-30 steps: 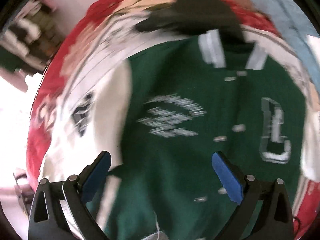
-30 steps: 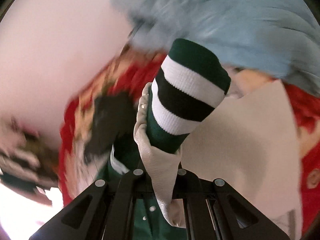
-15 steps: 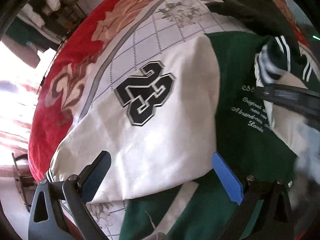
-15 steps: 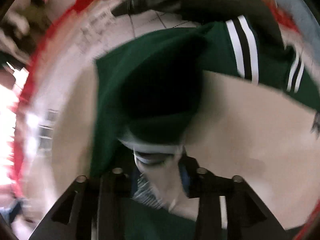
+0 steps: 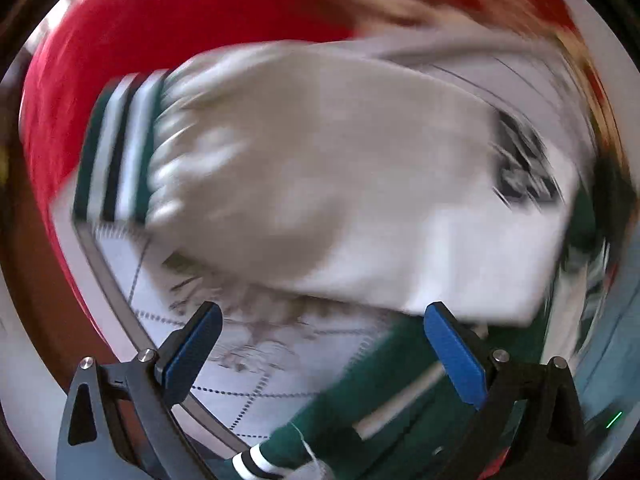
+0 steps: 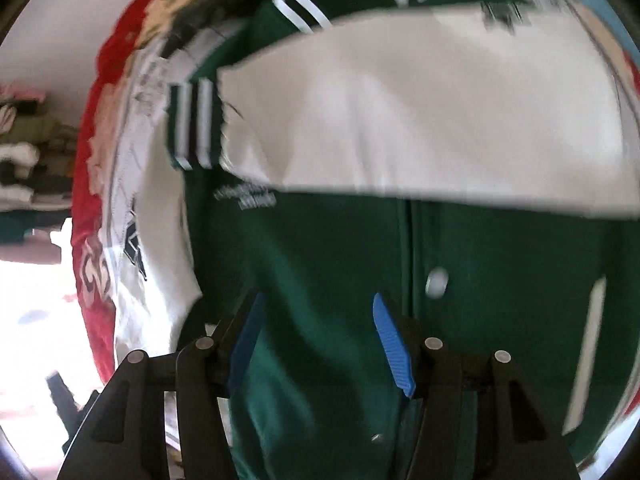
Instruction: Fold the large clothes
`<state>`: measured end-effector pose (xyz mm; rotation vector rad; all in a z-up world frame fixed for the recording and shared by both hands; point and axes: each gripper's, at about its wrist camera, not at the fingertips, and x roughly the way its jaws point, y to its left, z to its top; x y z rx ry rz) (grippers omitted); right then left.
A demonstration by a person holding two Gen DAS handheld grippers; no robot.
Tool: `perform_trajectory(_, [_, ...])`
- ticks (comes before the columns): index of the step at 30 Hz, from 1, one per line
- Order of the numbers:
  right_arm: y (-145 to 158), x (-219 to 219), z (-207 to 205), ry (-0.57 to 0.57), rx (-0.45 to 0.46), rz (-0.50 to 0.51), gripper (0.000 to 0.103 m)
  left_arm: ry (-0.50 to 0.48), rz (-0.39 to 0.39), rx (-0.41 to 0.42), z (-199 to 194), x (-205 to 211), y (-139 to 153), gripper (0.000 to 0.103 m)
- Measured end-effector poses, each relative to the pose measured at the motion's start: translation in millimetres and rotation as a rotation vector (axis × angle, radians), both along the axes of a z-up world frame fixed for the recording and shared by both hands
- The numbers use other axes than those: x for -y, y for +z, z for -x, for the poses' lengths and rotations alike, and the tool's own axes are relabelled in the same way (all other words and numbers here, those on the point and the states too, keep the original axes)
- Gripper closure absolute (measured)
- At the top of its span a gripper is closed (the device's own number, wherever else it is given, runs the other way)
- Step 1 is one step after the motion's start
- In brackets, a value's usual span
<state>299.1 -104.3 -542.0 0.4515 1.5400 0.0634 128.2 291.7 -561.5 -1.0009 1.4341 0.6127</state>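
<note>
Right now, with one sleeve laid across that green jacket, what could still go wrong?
1. The folded white sleeve lies loose across the green varsity jacket; it might slide off.
2. The other sleeve still lies out on the bedspread, with the open left claw hovering; a shallow grab could bunch it.

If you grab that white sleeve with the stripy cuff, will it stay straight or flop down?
Probably flop. The white sleeve lies draped flat across the green jacket, soft and creased near its striped cuff, so it looks limp, not stiff. It seems thick, so perhaps a bit heavy. Both the left gripper and right gripper are open now.
</note>
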Motion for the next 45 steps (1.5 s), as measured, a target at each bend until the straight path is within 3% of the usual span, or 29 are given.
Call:
perform_trajectory(5, [-23.8,-19.8,17.6,-0.05,-0.045,-0.001,0.044,0.261,0.07,0.028,19.1,-46.2,-40.4,0.002])
perform_trajectory(7, [-26.3,-30.2,18.7,-0.029,-0.043,0.021,0.044,0.321,0.014,0.049,13.7,-64.4,-38.2,0.002])
perform_trajectory(8, [-26.8,-35.9,19.0,-0.02,-0.041,0.026,0.044,0.334,-0.055,0.061,5.1,-76.7,-32.3,0.007])
perform_trajectory(10, [-25.3,-47.0,19.4,-0.002,-0.036,0.033,0.044,0.334,-0.156,0.051,-14.6,-97.5,-24.9,0.032])
perform_trajectory(12, [-24.0,-56.4,19.4,0.022,-0.031,0.045,0.044,0.311,-0.238,0.067,-38.8,-117.8,-18.2,0.07])
perform_trajectory(15, [-22.4,-69.2,15.1,0.037,-0.013,0.056,0.044,0.275,-0.293,0.109,-77.3,-147.2,-8.3,0.083])
perform_trajectory(19, [-17.4,-83.8,0.9,0.053,0.023,0.085,0.044,0.187,-0.403,0.181,-140.5,-180.7,29.2,0.088])
perform_trajectory(23, [1.0,-99.2,-30.5,0.112,0.118,0.167,0.044,0.084,-0.516,0.272,-196.2,-206.4,78.9,0.089])
perform_trajectory(27, [11.9,-126.6,-73.4,0.234,0.203,0.307,0.044,-0.023,-0.588,0.326,-219.5,-196.2,107.1,0.09])
perform_trajectory(31, [-9.7,-160.1,-120.3,0.332,0.23,0.406,0.044,-0.129,-0.66,0.361,-230.6,-167.5,130.5,0.09])
perform_trajectory(33, [-26.7,-176.6,-135.7,0.408,0.225,0.473,0.056,-0.161,-0.684,0.365,-222.1,-148.8,133.4,0.09])
perform_trajectory(34, [-31.9,-182.3,-139.8,0.429,0.248,0.469,0.08,-0.174,-0.693,0.365,-222.7,-144.3,134.8,0.09])
perform_trajectory(35, [-33.4,-187.7,-141.3,0.439,0.273,0.487,0.089,-0.185,-0.699,0.364,-221.9,-137.9,135.3,0.09])
perform_trajectory(37, [-28.2,-202.7,-138.1,0.499,0.322,0.506,0.097,-0.203,-0.709,0.361,-221.1,-129.4,135.6,0.09])
perform_trajectory(40, [-7.2,-223.1,-123.5,0.595,0.419,0.449,0.097,-0.221,-0.723,0.359,-225.4,-121.3,139.5,0.09])
perform_trajectory(42, [-20.7,-230.0,-120.7,0.649,0.365,0.436,0.096,-0.237,-0.735,0.353,-230.4,-113.4,141.2,0.09])
perform_trajectory(45, [-22.1,-211.4,-128.9,0.578,0.302,0.377,0.083,-0.27,-0.765,0.36,-233.8,-97.2,152.4,0.09])
